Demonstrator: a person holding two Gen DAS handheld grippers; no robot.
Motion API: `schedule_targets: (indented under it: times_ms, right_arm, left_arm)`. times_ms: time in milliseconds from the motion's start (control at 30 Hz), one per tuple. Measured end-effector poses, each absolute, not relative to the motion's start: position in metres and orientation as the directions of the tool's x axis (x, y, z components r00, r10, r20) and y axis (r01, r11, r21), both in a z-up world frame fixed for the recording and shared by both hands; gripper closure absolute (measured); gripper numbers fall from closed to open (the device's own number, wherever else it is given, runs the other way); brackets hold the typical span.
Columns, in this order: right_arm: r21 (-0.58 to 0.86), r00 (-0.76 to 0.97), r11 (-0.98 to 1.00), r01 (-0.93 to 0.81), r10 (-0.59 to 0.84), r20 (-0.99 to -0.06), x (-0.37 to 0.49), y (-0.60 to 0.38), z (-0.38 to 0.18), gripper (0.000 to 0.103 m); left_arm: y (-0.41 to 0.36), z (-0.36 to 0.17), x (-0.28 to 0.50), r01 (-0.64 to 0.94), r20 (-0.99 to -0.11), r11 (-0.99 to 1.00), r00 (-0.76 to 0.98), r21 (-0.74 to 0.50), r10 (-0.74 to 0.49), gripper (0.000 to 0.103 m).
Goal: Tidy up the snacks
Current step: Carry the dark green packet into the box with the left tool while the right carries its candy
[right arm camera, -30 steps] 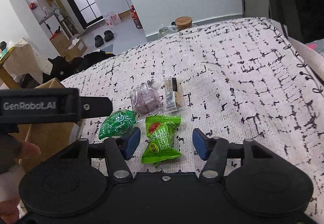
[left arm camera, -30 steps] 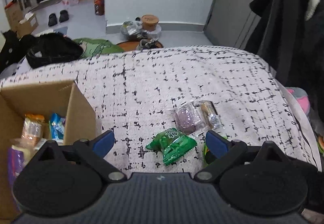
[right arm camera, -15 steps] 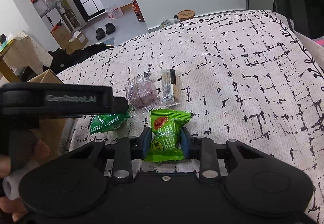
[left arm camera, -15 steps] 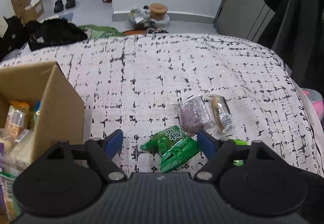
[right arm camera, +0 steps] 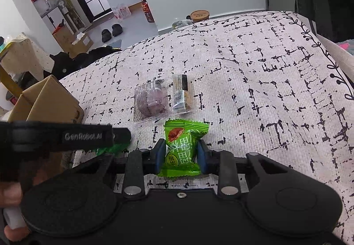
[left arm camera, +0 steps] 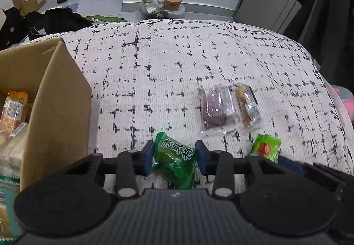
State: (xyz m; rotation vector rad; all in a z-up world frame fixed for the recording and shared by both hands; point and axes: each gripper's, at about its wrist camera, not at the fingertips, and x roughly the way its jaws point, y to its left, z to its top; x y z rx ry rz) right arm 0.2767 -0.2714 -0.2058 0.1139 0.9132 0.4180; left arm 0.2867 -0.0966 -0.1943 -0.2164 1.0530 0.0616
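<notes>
At the far left, a cardboard box (left arm camera: 55,98) already holding several packets is seen on the patterned cloth (left arm camera: 177,63). The dark green candy (left arm camera: 174,158) is clamped by the left gripper (left arm camera: 174,157), and the light green candy (right arm camera: 183,147) is clamped by the right gripper (right arm camera: 181,154); two clear-wrapped snacks (left arm camera: 227,105) are left on the cloth beyond. The grasping step is judged complete, so a lift and a carry leftward over the box are called for next.
</notes>
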Motion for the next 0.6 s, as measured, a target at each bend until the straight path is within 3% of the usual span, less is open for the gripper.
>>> schedule_targets:
  times_ms: [600]
  right_arm:
    - [0.242, 0.586, 0.91, -0.336, 0.403, -0.703, 0.251, -0.257, -0.178, 0.076]
  left_arm:
    - [-0.078, -0.144, 0.247, -0.082, -0.806, 0.977, 0.58, -0.198, -0.114, 0.066]
